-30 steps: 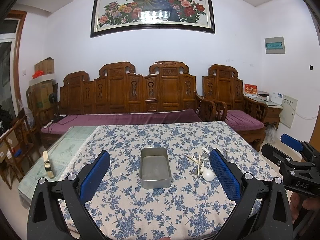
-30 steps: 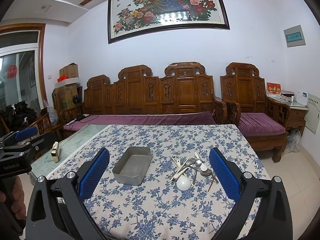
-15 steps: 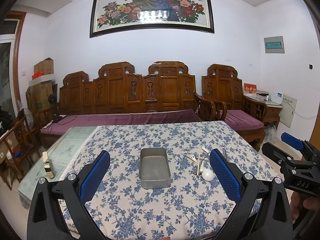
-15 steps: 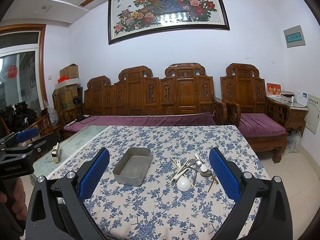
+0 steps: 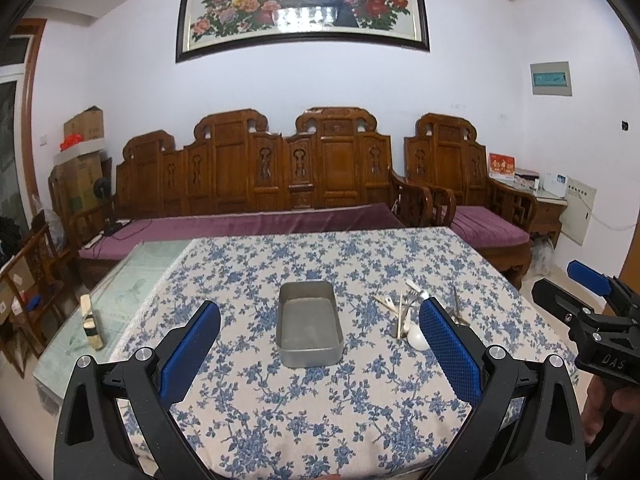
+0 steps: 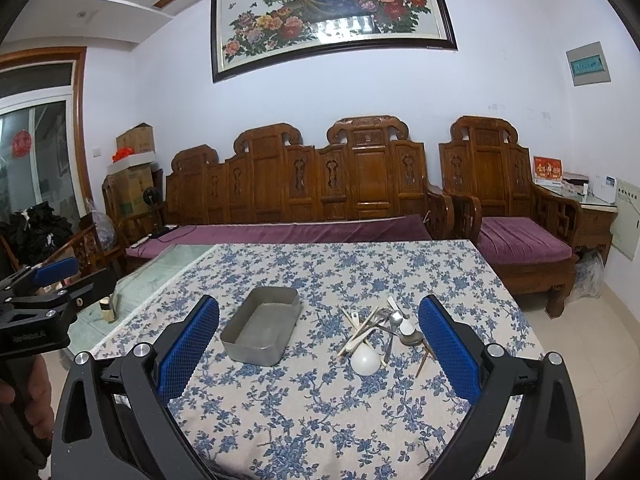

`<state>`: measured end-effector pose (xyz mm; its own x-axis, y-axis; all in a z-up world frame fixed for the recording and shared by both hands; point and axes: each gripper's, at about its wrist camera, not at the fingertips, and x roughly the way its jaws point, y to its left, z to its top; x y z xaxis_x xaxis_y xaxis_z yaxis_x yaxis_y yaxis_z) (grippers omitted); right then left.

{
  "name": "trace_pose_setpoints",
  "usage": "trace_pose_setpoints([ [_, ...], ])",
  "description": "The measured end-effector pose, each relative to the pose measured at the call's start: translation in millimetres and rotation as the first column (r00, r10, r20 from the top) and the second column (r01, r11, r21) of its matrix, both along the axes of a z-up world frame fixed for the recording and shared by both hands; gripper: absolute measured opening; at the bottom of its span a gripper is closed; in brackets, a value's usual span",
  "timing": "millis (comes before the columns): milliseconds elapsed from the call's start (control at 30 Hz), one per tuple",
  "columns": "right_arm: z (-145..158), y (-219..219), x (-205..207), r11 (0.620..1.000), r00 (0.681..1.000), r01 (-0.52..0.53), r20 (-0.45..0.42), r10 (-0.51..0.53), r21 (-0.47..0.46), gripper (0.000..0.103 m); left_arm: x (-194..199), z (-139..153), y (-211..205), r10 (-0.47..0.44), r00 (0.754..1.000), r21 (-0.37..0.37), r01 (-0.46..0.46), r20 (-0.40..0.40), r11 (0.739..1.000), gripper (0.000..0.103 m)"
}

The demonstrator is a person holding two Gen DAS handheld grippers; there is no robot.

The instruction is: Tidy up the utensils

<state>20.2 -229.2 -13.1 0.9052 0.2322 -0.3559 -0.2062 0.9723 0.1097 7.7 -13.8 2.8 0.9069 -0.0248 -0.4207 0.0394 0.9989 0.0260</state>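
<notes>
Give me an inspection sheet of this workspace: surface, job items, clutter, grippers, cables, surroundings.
Surface: table with blue floral tablecloth; bare glass strip along its left side.
Job's things: empty metal tray mid-table; utensil pile loose to its right, with a white spoon, metal spoons and chopsticks overlapping.
Clutter: small wooden block upright on the glass strip.
Grippers: left hand-held gripper open, holding nothing; right hand-held gripper open, holding nothing; both above the table's near edge.
Cables: dark cord on the bench cushion.
Surroundings: carved wooden bench, wooden armchair, peacock painting, cardboard boxes in the left corner.
</notes>
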Motion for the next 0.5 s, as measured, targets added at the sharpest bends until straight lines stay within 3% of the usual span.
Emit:
trace_pose_setpoints([
  [500, -46, -7, 52, 0.999, 0.997, -0.024, -0.074, 0.021, -0.043, 0.097, 51, -50, -5, -0.031, 0.992, 0.012, 0.032, -0.126, 0.999, 0.096],
])
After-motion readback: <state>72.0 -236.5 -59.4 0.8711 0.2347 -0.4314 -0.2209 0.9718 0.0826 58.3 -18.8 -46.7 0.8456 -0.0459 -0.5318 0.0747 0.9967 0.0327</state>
